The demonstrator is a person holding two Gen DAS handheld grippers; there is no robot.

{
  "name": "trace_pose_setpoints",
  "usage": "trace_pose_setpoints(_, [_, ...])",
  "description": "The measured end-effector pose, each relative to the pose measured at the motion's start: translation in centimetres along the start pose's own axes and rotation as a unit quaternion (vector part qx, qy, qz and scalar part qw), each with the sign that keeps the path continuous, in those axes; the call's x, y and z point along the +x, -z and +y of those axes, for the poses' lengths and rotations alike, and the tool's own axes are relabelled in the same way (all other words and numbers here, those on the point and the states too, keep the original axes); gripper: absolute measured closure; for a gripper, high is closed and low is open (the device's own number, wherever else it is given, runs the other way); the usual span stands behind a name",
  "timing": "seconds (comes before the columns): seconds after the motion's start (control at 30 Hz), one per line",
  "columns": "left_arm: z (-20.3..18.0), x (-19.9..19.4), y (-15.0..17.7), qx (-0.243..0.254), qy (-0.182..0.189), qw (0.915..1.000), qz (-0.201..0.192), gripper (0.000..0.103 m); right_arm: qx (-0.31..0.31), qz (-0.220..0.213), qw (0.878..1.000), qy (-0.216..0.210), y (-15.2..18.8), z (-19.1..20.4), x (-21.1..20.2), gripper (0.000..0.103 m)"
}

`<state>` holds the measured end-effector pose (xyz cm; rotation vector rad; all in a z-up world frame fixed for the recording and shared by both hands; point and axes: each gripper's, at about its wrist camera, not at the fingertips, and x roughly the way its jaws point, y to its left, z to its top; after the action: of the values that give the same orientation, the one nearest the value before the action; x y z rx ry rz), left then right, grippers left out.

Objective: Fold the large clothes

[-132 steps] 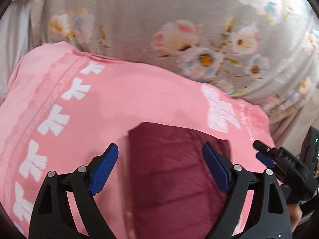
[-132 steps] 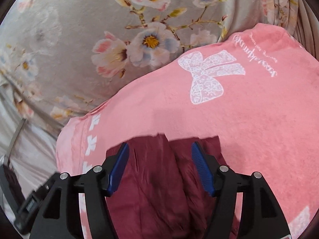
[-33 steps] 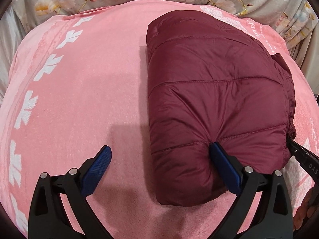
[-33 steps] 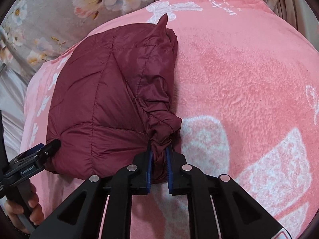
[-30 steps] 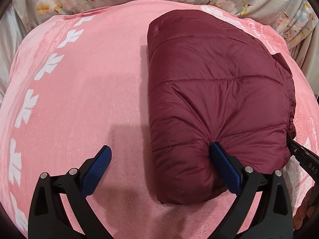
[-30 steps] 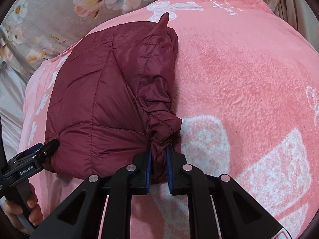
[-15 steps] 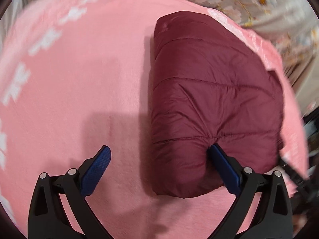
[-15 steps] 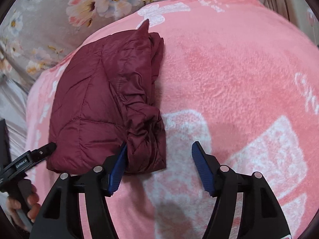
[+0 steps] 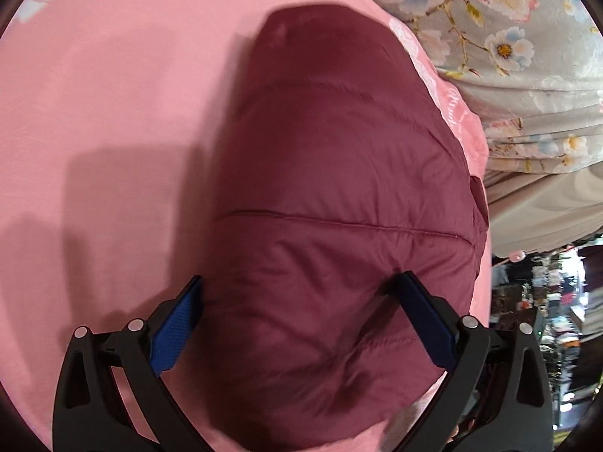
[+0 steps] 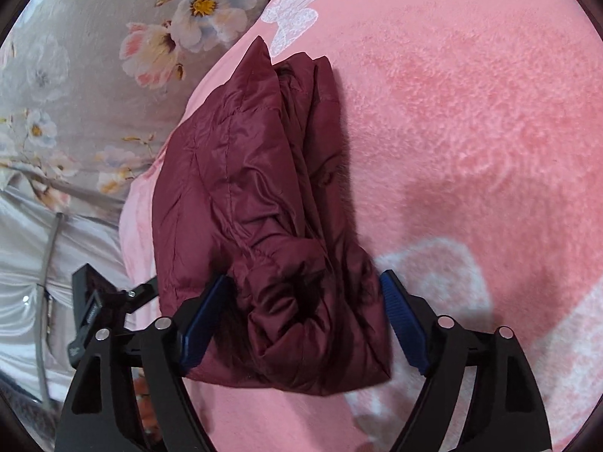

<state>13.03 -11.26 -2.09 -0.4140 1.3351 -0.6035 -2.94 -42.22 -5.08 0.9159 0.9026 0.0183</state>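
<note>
A maroon puffer jacket (image 9: pixel 331 196) lies folded into a thick bundle on a pink blanket (image 9: pixel 113 113). My left gripper (image 9: pixel 301 324) stands wide open across the bundle's near end. One blue pad (image 9: pixel 177 324) is beside the jacket's left edge and the other dents its top. In the right wrist view the jacket (image 10: pixel 245 188) shows its bunched, layered side. My right gripper (image 10: pixel 303 324) is opening, with that bunched end loose between the pads, not pinched. The left gripper (image 10: pixel 98 312) shows at the jacket's far corner.
A grey flowered sheet (image 9: pixel 508 56) lies beyond the blanket's edge (image 10: pixel 143 203). A cluttered room (image 9: pixel 546 320) shows past the bed on the right. A thin grey cable (image 10: pixel 45 263) runs over pale cloth at the left.
My right gripper let go of the jacket's bunched end and spread wide around it. Both grippers rolled and shifted; the left now straddles the bundle's near end instead of standing beside it.
</note>
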Motion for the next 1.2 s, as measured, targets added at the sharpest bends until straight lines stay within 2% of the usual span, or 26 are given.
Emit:
trace_pose_setpoints(0.13, [-1.0, 0.8, -0.1, 0.026, -0.006, 0.9996, -0.014, 0.005, 0.004, -0.005, 1.000, -0.022, -0.5, 0.0, 0.7, 0.021])
trace_pose_setpoints(0.17, [-1.2, 0.8, -0.1, 0.030, -0.008, 0.9994, -0.015, 0.005, 0.000, -0.005, 1.000, -0.024, -0.6, 0.1, 0.8, 0.024])
trace_pose_setpoints(0.2, [-1.4, 0.8, 0.0, 0.037, -0.009, 0.9991, -0.015, 0.005, -0.004, -0.002, 1.000, -0.027, -0.6, 0.3, 0.9, 0.030])
trace_pose_setpoints(0.23, [-1.8, 0.7, 0.1, 0.048, -0.012, 0.9986, -0.019, 0.007, -0.003, 0.005, 0.999, -0.040, -0.6, 0.4, 1.2, 0.045])
trace_pose_setpoints(0.27, [-2.0, 0.4, 0.2, 0.056, -0.015, 0.9980, -0.025, 0.016, -0.002, 0.004, 0.999, -0.050, -0.6, 0.7, 1.2, 0.057])
trace_pose_setpoints(0.3, [-2.3, 0.1, 0.3, 0.064, -0.018, 0.9972, -0.033, 0.021, -0.014, -0.001, 0.999, -0.052, -0.6, 1.3, 0.9, 0.064])
trace_pose_setpoints(0.33, [-2.8, -0.7, 0.6, 0.076, -0.019, 0.9961, -0.041, 0.030, -0.028, -0.007, 0.998, -0.049, -0.5, 1.9, 0.5, 0.074])
trace_pose_setpoints(0.37, [-3.0, -1.2, 0.6, 0.082, -0.018, 0.9954, -0.045, 0.040, -0.047, -0.017, 0.998, -0.041, -0.5, 2.7, -0.1, 0.078])
trace_pose_setpoints(0.47, [-4.5, -3.9, 0.8, 0.107, 0.005, 0.9921, -0.066, 0.051, -0.100, -0.049, 0.993, -0.027, -0.4, 6.1, -2.2, 0.081])
trace_pose_setpoints(0.57, [-6.6, -7.3, 1.1, 0.140, 0.020, 0.9852, -0.097, 0.053, -0.159, -0.088, 0.983, -0.023, 0.0, 10.3, -5.0, 0.081])
trace_pose_setpoints(0.7, [-9.3, -12.7, 2.1, 0.185, 0.047, 0.9710, -0.144, 0.054, -0.218, -0.140, 0.966, -0.024, 0.9, 14.7, -9.2, 0.081])
trace_pose_setpoints(0.8, [-11.2, -17.5, 3.2, 0.224, 0.060, 0.9524, -0.198, 0.054, -0.254, -0.176, 0.950, -0.039, 1.5, 17.0, -12.2, 0.081])
trace_pose_setpoints(0.93, [-13.3, -23.0, 4.5, 0.270, 0.069, 0.9239, -0.262, 0.054, -0.312, -0.235, 0.919, -0.063, 2.8, 21.4, -15.9, 0.081])
trace_pose_setpoints(1.0, [-14.0, -25.8, 4.8, 0.292, 0.075, 0.9070, -0.294, 0.054, -0.337, -0.259, 0.902, -0.076, 3.1, 23.4, -17.3, 0.081])
trace_pose_setpoints(1.03, [-14.3, -27.3, 5.0, 0.303, 0.078, 0.8966, -0.313, 0.054, -0.352, -0.274, 0.891, -0.084, 3.4, 24.6, -18.0, 0.081])
trace_pose_setpoints(1.07, [-14.4, -28.4, 5.2, 0.311, 0.078, 0.8897, -0.325, 0.054, -0.367, -0.286, 0.880, -0.090, 3.6, 25.8, -18.6, 0.081])
trace_pose_setpoints(1.13, [-14.9, -30.8, 5.4, 0.332, 0.075, 0.8692, -0.359, 0.054, -0.392, -0.307, 0.862, -0.095, 4.0, 28.1, -19.3, 0.081])
trace_pose_setpoints(1.17, [-14.8, -31.6, 5.4, 0.337, 0.074, 0.8627, -0.370, 0.054, -0.408, -0.319, 0.850, -0.096, 4.2, 29.4, -19.7, 0.081])
trace_pose_setpoints(1.2, [-15.0, -32.6, 5.3, 0.345, 0.073, 0.8506, -0.390, 0.054, -0.416, -0.326, 0.843, -0.098, 4.3, 30.0, -19.8, 0.081])
